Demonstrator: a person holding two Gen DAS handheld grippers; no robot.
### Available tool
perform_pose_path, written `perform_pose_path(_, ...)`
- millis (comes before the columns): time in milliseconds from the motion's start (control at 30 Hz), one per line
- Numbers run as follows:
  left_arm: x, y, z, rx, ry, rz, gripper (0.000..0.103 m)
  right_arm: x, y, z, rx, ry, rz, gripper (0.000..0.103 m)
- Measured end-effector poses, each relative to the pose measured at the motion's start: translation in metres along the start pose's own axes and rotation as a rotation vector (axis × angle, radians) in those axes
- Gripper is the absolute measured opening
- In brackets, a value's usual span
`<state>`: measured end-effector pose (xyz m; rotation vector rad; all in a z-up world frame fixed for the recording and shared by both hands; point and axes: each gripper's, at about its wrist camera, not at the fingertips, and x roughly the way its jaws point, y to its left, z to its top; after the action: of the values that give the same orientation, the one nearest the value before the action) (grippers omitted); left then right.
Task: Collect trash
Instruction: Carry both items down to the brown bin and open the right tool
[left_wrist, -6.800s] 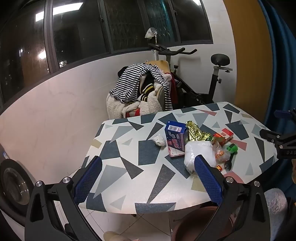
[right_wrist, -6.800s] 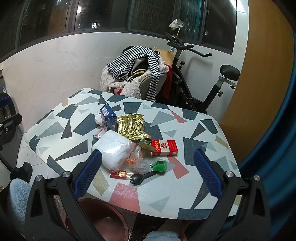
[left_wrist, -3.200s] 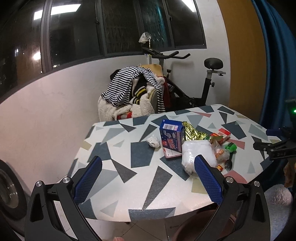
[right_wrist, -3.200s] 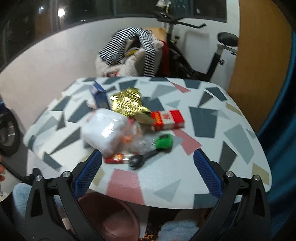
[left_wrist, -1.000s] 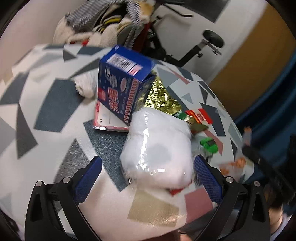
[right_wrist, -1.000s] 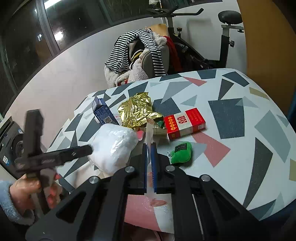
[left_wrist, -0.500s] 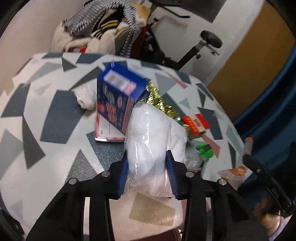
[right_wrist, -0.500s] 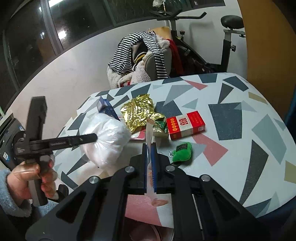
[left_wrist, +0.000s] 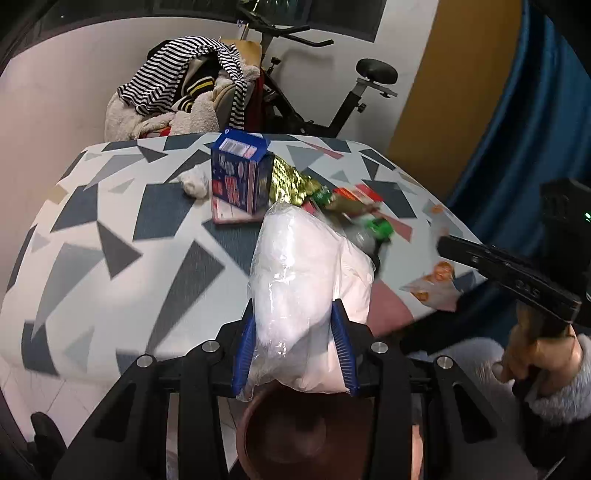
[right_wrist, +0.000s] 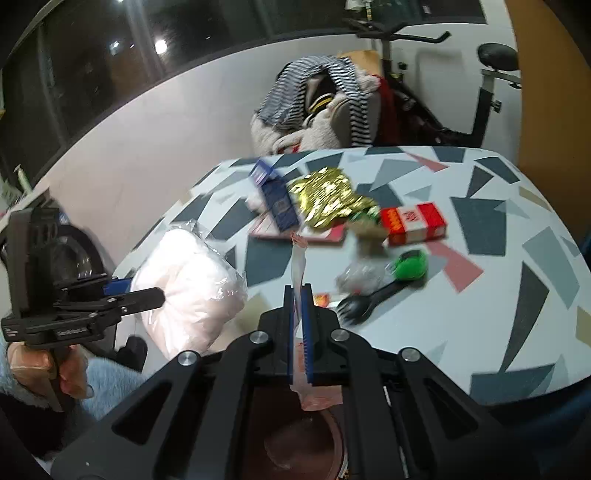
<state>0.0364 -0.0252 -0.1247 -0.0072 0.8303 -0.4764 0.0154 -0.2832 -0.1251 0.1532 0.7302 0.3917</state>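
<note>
A white plastic bag was clamped between the pads of the left hand-held gripper, at the near edge of the table, above a brown bin. A thin clear wrapper was pinched in the closed right hand-held gripper. A red box and gold foil were left on the table.

The near-left half of the desk lies bare — open passage. Further in, the blue carton, gold wrapper, red box and black spork crowd the middle — little room between.
</note>
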Motion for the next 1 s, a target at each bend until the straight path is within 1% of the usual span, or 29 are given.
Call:
perform_pose_path(67, -0.009, -0.004, -0.02, 0.008, -0.002, -0.008, 0.039, 0.0, 0.008, -0.01, -0.016, 0.011, 0.01, 0.008)
perform_pose_path(133, -0.015, -0.011, -0.038, 0.037, 0.002, -0.003, 0.039, 0.0, 0.016, -0.02, -0.028, 0.021, 0.025, 0.008)
perform_pose_path(267, -0.015, -0.022, -0.068, 0.083, 0.032, 0.002, 0.039, 0.005, 0.033, -0.045, -0.064, 0.052, 0.051, 0.008)
perform_pose_path(367, -0.012, -0.025, -0.086, 0.108, 0.042, 0.011, 0.039, 0.01, 0.04, -0.059, -0.064, 0.071, 0.078, 0.008)
perform_pose_path(433, -0.008, -0.025, -0.098, 0.108, 0.042, 0.017, 0.039, 0.012, 0.044, -0.067, -0.062, 0.076, 0.101, 0.008)
perform_pose_path(467, -0.005, -0.023, -0.103, 0.102, 0.045, 0.015, 0.039, 0.016, 0.046, -0.075, -0.064, 0.093, 0.105, 0.008)
perform_pose_path(567, 0.001, -0.016, -0.118, 0.066, 0.052, 0.002, 0.039, 0.024, 0.046, -0.091, -0.054, 0.125, 0.119, 0.008)
perform_pose_path(633, 0.004, -0.012, -0.126, 0.045, 0.056, -0.007, 0.039, 0.03, 0.045, -0.097, -0.038, 0.145, 0.124, 0.008)
perform_pose_path(733, 0.009, -0.006, -0.132, 0.024, 0.063, 0.021, 0.039, 0.04, 0.042, -0.104, -0.024, 0.186, 0.122, 0.008)
perform_pose_path(867, 0.007, 0.004, -0.133, -0.011, 0.04, 0.036, 0.039, 0.062, 0.038, -0.115, -0.008, 0.274, 0.102, 0.008)
perform_pose_path(1000, 0.004, 0.006, -0.134, -0.019, 0.024, 0.039, 0.039, 0.082, 0.045, -0.125, -0.036, 0.364, 0.08, 0.008)
